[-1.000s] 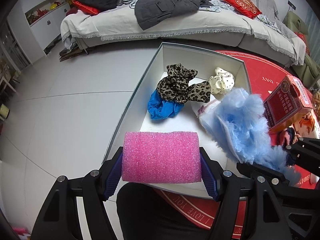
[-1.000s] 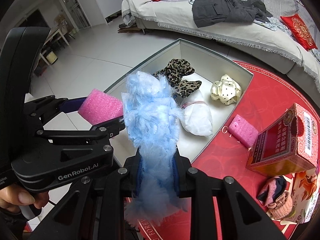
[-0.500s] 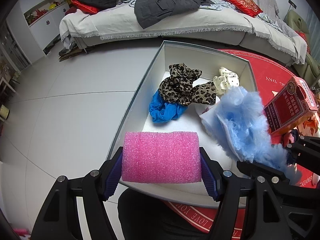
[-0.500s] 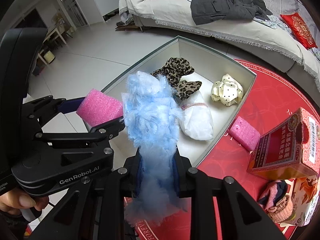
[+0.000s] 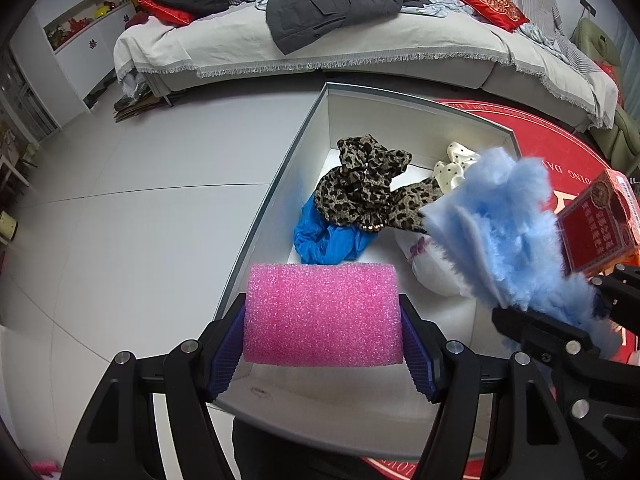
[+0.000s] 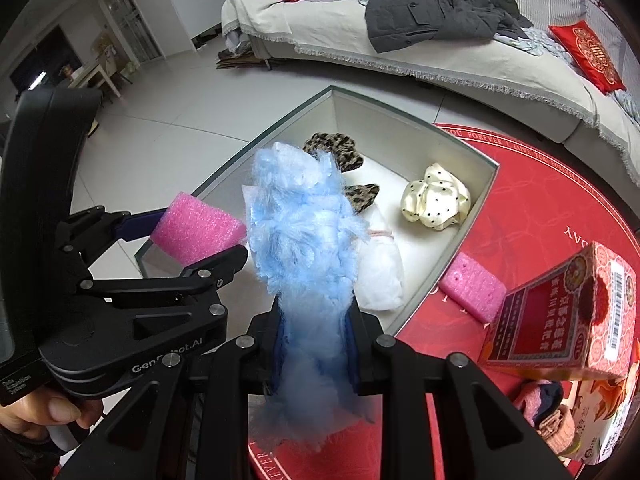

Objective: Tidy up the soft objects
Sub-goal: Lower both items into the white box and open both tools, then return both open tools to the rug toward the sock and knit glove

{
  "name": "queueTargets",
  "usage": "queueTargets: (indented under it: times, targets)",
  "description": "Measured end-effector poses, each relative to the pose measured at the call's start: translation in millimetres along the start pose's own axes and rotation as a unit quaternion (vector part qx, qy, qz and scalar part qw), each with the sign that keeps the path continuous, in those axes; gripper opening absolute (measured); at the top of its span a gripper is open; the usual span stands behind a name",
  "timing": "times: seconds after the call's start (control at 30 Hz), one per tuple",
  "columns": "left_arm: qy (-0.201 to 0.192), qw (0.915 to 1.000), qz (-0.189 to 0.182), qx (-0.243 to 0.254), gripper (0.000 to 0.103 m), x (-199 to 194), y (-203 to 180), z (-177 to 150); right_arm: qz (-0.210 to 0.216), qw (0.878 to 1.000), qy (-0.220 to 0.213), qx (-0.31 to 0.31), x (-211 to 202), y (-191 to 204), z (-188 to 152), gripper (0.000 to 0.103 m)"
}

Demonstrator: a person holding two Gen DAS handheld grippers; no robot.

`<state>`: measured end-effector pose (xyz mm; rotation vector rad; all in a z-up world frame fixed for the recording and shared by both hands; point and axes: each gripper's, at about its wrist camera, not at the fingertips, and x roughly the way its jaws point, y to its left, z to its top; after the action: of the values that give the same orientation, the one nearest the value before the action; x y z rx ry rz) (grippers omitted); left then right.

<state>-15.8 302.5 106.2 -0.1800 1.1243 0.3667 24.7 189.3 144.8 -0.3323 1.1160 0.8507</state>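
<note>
My left gripper point(image 5: 322, 350) is shut on a pink foam block point(image 5: 322, 314) and holds it over the near left end of a grey open box point(image 5: 308, 116). My right gripper point(image 6: 314, 354) is shut on a fluffy light-blue cloth point(image 6: 302, 236), held over the box's near right side; the cloth also shows in the left wrist view point(image 5: 504, 232). In the box lie a leopard-print scrunchie point(image 5: 368, 184), a blue cloth point(image 5: 328, 236), a white pouch point(image 6: 378, 268) and a cream dotted scrunchie point(image 6: 436, 200).
The box sits on a red round table point(image 6: 540, 200). A second pink foam block point(image 6: 472, 286), a red carton point(image 6: 560, 312) and a small basket of items point(image 6: 548, 412) lie to the right. A sofa with a grey jacket point(image 5: 336, 8) stands behind.
Both grippers have moved forward over the box with their loads still held. The box contents have not moved.
</note>
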Motion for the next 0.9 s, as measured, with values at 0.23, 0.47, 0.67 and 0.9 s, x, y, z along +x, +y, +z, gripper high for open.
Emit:
queueTargets:
  times: [0.23,0.47,0.67,0.9]
  targets:
    - [0.007,0.9999,0.007,0.011,0.072,12,-7,12,-0.013,1.000,-0.001,0.009,7,-9,19,0.026]
    - [0.017,0.9997,0.016,-0.005,0.099,22,-4,22,-0.022,0.999,-0.043,0.023,-9,-17,40,0.073]
    - [0.000,0.9996,-0.018,0.023,0.099,11,-22,7,-0.015,0.994,-0.102,0.041,-48,-31,13,0.078]
    - [-0.043,0.9879,-0.094,0.115,0.099,-34,-86,-37,-0.098,0.985,-0.141,-0.005,-107,-66,-99,0.078]
